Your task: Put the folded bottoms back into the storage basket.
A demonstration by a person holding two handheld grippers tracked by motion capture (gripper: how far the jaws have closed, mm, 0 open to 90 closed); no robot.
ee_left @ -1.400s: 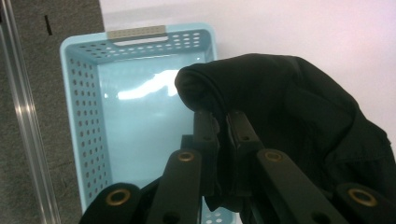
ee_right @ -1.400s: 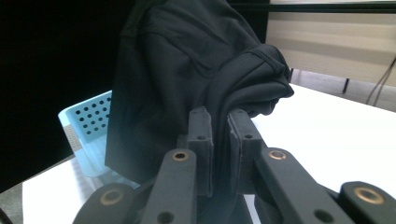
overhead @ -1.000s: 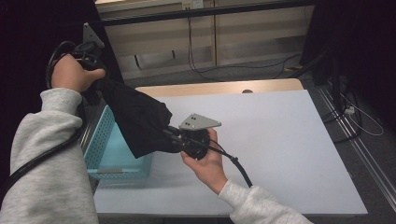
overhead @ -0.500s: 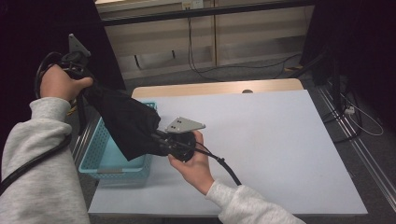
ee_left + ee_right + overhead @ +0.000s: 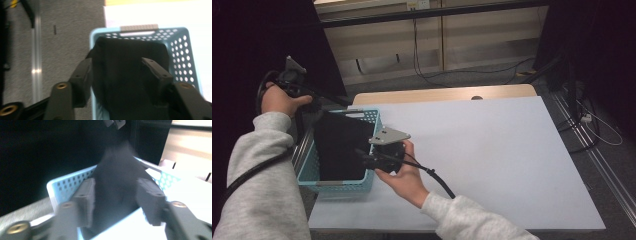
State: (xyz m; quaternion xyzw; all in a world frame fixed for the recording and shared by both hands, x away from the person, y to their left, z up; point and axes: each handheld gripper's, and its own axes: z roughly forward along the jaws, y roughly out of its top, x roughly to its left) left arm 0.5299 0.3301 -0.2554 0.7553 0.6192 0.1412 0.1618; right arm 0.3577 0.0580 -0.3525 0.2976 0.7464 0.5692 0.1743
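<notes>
A black cloth (image 5: 339, 145) lies in the light blue basket (image 5: 337, 186) at the table's left edge. My left gripper (image 5: 332, 102) hovers over the basket's far left corner; its jaws have just been opening and stand open above the cloth (image 5: 125, 50), not pressing it. My right gripper (image 5: 359, 155) points left over the basket's right wall. Its jaws have also just been opening and stand apart, with the blurred cloth (image 5: 117, 165) sagging between them into the basket (image 5: 65, 186).
The white table top (image 5: 492, 150) stretches to the right of the basket. Grey carpet with a metal rail (image 5: 37, 50) runs along the table's left side. Cables (image 5: 592, 120) lie on the floor at the right, and low cabinets stand behind.
The cloth, held up between both shut grippers before, now lies in the basket. Both jaws have opened. The left hand has come down and the right hand has shifted left over the basket.
</notes>
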